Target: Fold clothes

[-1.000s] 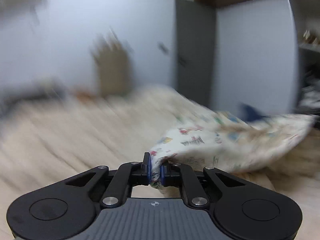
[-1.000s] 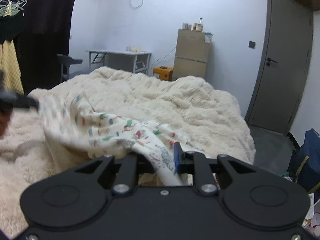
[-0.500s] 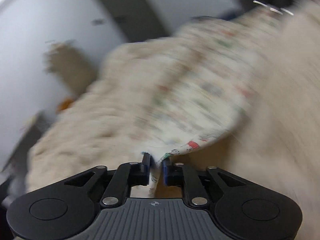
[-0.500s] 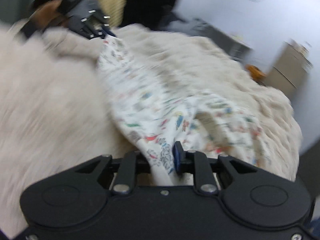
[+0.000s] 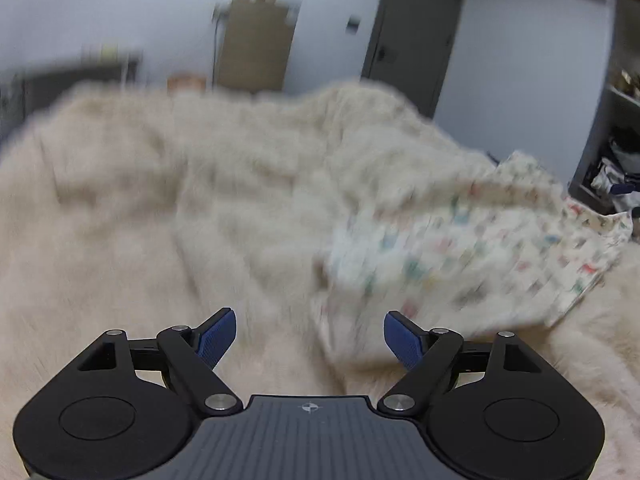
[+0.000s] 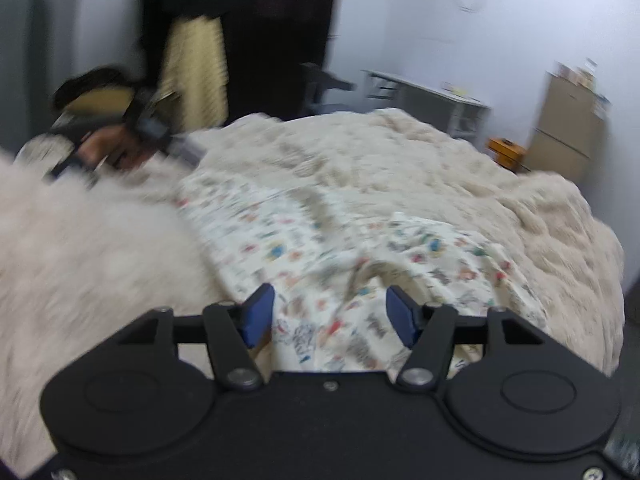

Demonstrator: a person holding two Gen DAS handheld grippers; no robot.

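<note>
Garment [image 6: 304,248] on blanket [image 6: 420,168]; both hand-held grippers opening, pads off cloth.

Black hand-held gripper [image 5: 310,338], blue ribbed pads [image 5: 218,336] (silver screws), grey grooved body

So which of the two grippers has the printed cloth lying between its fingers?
The right gripper: the printed garment lies between its opening jaws. The left gripper, also opening, has only the fluffy blanket between its fingers.

Both grippers angled downward, jaws opening.
The left gripper [image 5: 310,334] is seen with nothing between its blue pads [image 5: 216,338]; the right gripper [image 6: 330,312] is spread, pads unpressed.
</note>
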